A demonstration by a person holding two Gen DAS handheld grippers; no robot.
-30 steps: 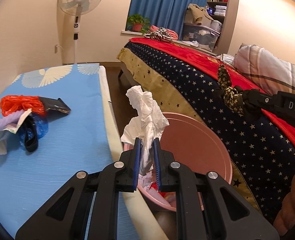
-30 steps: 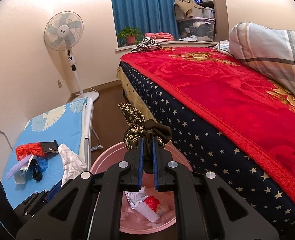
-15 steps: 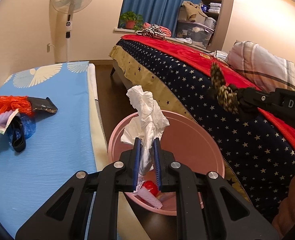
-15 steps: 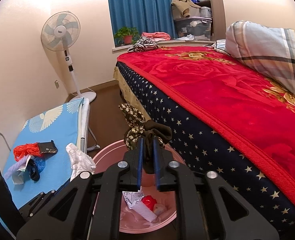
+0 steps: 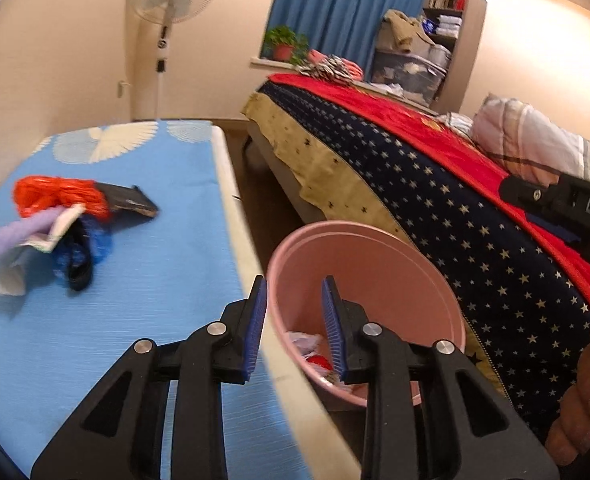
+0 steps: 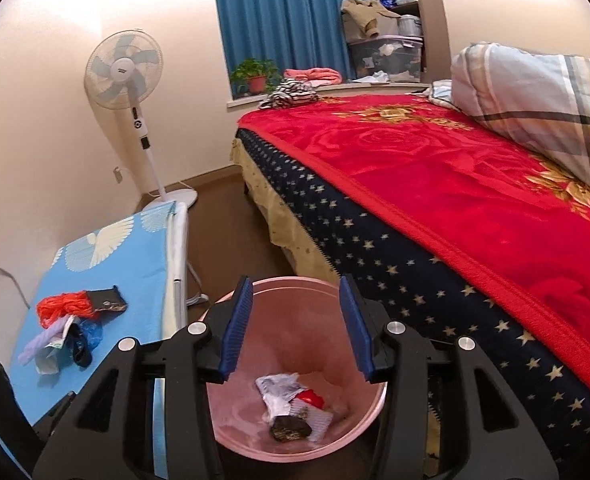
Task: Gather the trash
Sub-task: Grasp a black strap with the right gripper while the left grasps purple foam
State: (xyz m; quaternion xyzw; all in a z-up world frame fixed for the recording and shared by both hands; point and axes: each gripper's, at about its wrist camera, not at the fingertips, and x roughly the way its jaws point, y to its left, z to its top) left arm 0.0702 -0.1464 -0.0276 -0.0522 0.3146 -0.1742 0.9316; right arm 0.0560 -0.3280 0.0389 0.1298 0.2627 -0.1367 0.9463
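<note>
A pink bin (image 6: 255, 416) stands on the floor between the blue board and the bed; it also shows in the left wrist view (image 5: 399, 280). Crumpled white, red and dark scraps (image 6: 295, 408) lie in its bottom. My right gripper (image 6: 295, 332) is open and empty, right above the bin. My left gripper (image 5: 293, 320) is open and empty, over the bin's left rim beside the board. A pile of trash (image 5: 63, 224) lies on the board: an orange bag, a dark wrapper, purple, white and blue pieces. It also shows in the right wrist view (image 6: 71, 328).
The blue-covered board (image 5: 135, 320) runs along the left. The bed with a red blanket (image 6: 455, 184) and star-patterned side fills the right. A standing fan (image 6: 125, 68) is by the far wall. The right gripper's body (image 5: 567, 208) reaches in from the right.
Both grippers have opened. The white tissue has left the left gripper and the patterned dark cloth has left the right one; more scraps now lie in the bin.
</note>
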